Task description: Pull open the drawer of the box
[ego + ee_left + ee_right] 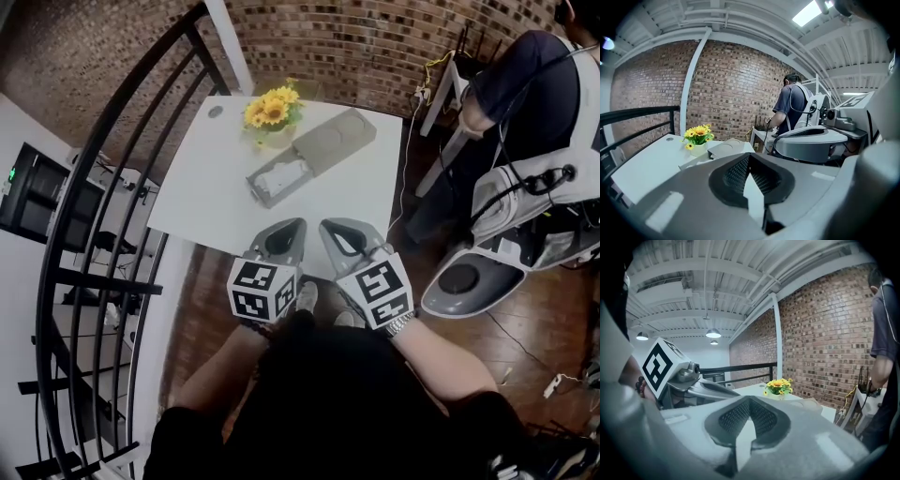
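Note:
A grey box lies slantwise on the white table. Its drawer stands pulled out toward the near left, with something white inside. My left gripper and right gripper hover side by side over the table's near edge, short of the drawer and not touching it. Both are shut with nothing between the jaws. The left gripper view shows its jaws closed and the box low and far ahead. In the right gripper view the jaws are closed too, and the box shows just past them.
A pot of yellow sunflowers stands right behind the drawer. A black railing curves along the left. At the right are a person beside a white chair and a grey-white machine on the wooden floor.

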`<state>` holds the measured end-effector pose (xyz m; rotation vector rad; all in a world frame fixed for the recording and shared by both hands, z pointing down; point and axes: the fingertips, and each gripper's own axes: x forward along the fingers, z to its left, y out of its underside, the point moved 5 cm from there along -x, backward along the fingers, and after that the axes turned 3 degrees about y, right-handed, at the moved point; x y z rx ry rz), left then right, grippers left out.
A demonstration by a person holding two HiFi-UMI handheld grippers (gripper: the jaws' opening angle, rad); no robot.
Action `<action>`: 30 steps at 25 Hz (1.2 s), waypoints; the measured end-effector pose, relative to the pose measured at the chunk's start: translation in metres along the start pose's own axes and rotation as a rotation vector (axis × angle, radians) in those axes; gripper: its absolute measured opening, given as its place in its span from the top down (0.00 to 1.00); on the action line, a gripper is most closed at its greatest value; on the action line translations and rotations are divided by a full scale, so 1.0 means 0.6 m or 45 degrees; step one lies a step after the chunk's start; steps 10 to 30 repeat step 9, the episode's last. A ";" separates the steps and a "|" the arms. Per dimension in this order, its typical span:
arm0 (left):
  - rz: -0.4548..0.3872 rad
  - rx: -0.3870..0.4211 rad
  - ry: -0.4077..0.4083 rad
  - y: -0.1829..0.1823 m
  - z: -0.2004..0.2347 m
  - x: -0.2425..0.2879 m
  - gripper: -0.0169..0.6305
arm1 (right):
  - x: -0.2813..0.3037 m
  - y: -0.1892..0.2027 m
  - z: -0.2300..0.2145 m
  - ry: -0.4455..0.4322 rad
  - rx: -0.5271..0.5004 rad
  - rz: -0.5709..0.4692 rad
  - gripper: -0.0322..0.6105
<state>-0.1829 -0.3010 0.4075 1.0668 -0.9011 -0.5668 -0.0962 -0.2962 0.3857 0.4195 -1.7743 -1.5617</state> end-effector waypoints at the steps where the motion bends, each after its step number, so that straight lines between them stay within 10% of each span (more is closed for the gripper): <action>1: -0.001 0.004 -0.003 0.001 0.000 -0.001 0.95 | 0.000 0.001 0.001 -0.001 0.000 -0.002 0.96; 30: -0.004 0.020 -0.013 0.006 -0.005 -0.011 0.95 | -0.007 0.003 0.007 0.000 -0.006 -0.016 0.96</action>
